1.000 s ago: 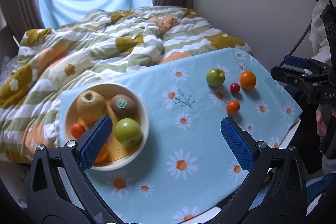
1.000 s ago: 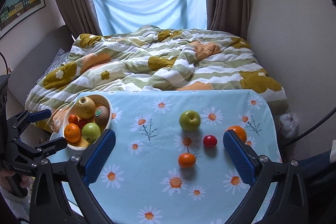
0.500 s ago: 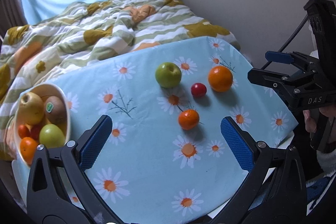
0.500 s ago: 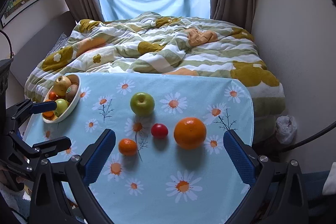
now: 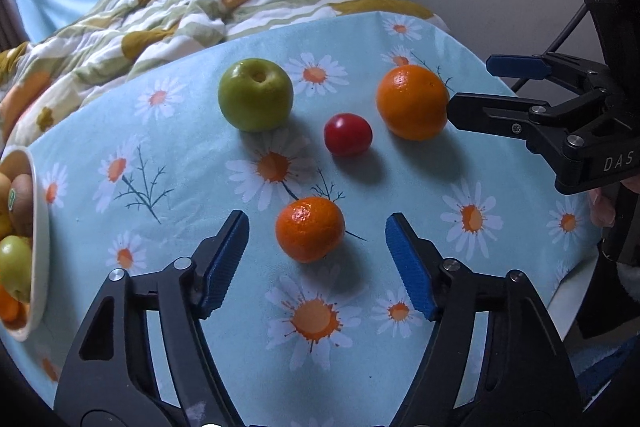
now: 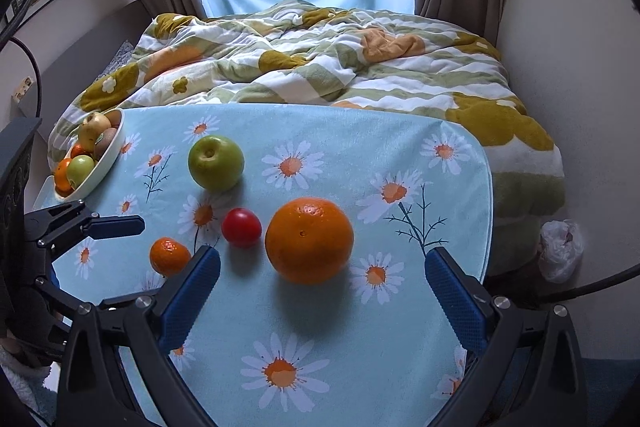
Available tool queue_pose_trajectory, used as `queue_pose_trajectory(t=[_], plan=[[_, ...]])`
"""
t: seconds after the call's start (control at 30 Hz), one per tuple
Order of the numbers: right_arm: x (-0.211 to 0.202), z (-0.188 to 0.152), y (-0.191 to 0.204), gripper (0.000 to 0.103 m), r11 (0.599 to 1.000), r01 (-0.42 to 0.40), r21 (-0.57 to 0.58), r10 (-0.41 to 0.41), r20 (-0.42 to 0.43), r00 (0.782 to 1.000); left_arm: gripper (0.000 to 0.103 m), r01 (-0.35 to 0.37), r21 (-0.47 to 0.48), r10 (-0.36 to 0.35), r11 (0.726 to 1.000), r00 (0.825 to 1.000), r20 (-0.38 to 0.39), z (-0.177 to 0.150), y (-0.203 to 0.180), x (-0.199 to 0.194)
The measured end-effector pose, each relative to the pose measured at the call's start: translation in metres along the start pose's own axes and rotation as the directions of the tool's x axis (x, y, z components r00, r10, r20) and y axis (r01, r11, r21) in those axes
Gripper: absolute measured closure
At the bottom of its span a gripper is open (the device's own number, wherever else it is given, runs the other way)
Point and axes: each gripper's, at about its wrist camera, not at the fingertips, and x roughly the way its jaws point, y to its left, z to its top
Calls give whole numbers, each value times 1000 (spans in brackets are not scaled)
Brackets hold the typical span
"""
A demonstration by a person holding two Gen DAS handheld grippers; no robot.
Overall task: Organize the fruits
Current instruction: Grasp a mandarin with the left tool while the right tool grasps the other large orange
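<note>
On the daisy-print tablecloth [image 5: 192, 155] lie a green apple [image 5: 255, 94], a small red fruit [image 5: 347, 135], a big orange [image 5: 412, 102] and a mandarin [image 5: 310, 229]. My left gripper [image 5: 315, 215] hangs low over the mandarin. Its jaws are closing, with the mandarin between the blue pads and clear gaps on both sides. My right gripper [image 6: 322, 253] is open and straddles the big orange [image 6: 309, 239] without touching it. A white bowl [image 6: 108, 159] at the far left holds several fruits.
A rumpled flowered quilt [image 6: 320, 67] covers the bed behind the table. The wall is close on the right, with a white plastic bag [image 6: 560, 247] on the floor beside it. The table's rounded right edge [image 6: 490, 187] lies near the orange.
Both grippers have dropped and come closer to the loose fruit. The left view has swung from the bowl to the mandarin, and the left jaws have narrowed around it.
</note>
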Motion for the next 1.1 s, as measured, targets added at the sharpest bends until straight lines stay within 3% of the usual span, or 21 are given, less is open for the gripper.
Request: queue_pose_trajectory(t=[0.27, 0.43, 0.53, 0.63, 1.0, 1.1], plan=[[20, 0, 1, 4, 999, -13, -37, 12, -20, 1000, 59, -19, 5, 19, 1000, 999, -37, -3, 0, 18], [29, -1, 4, 5, 998, -22, -50, 21, -24, 999, 59, -26, 12, 26, 1000, 999, -28, -5, -1, 17], [36, 0, 6, 20, 997, -27, -67, 24, -40, 999, 59, -29, 12, 29, 1000, 999, -25, -6, -1, 16], [41, -1, 7, 28, 996, -23, -85, 19, -45, 999, 59, -39, 5, 39, 999, 999, -21, -9, 2, 14], [50, -1, 8, 38, 994, -18, -109, 12, -53, 999, 60, -54, -25, 53, 998, 999, -12, -14, 10, 9], [51, 0, 11, 47, 991, -18, -131, 11, -52, 999, 60, -61, -45, 61, 997, 998, -8, -16, 13, 7]])
